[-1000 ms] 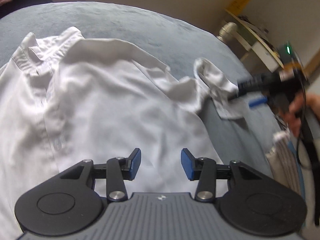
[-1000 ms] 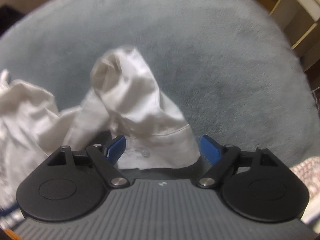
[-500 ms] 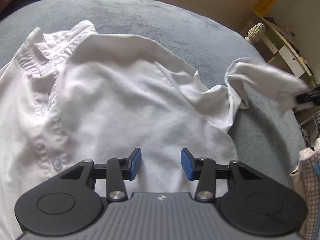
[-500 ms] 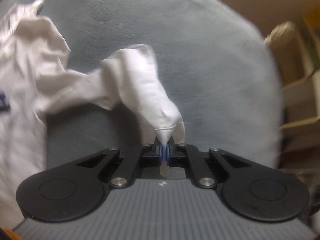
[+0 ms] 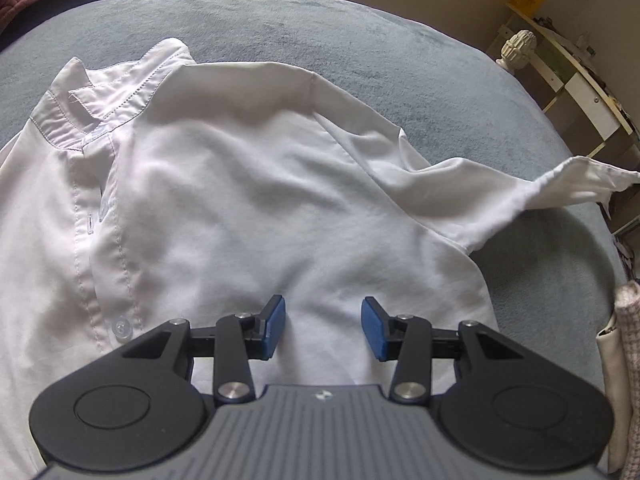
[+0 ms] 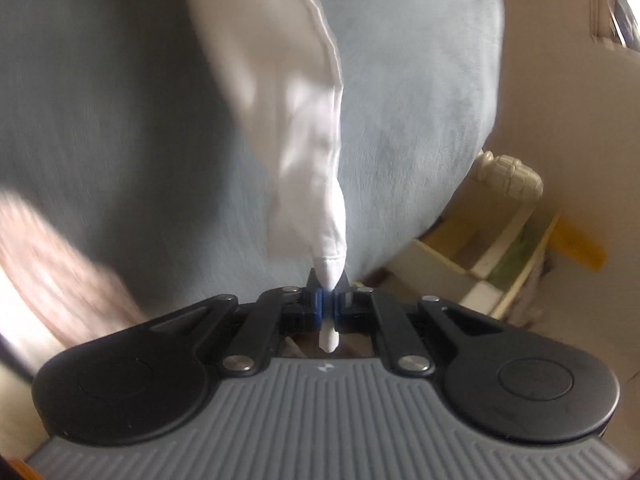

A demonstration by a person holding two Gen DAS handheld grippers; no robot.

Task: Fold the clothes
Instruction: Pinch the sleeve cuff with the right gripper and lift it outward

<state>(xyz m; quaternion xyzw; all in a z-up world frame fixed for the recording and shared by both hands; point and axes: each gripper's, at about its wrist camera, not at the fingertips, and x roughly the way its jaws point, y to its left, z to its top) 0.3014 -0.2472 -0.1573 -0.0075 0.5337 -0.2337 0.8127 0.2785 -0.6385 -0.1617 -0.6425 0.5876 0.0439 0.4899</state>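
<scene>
Shirt [image 5: 224, 208]: white, buttoned, spread front-up on a grey-blue bed cover [image 5: 360, 32]; collar [image 5: 108, 96] toward the far left in the left wrist view.
Sleeve [image 5: 520, 188]: 1 sleeve drawn out to the right, lifted off the cover, its cuff end at the picture's right edge.
Left tool [image 5: 323, 328]: jaws partly apart, nothing between the 2 blue pads; it hangs over the shirt's body panel, right of the button placket [image 5: 120, 326].
Right tool [image 6: 329, 304]: jaws closed on the cuff tip; the white sleeve [image 6: 304, 152] runs straight away from the pads, a small end poking out behind them; they are easing very slightly apart.
Surroundings: shelf unit [image 5: 576, 80] beside the bed; view blurred on the right wrist.
</scene>
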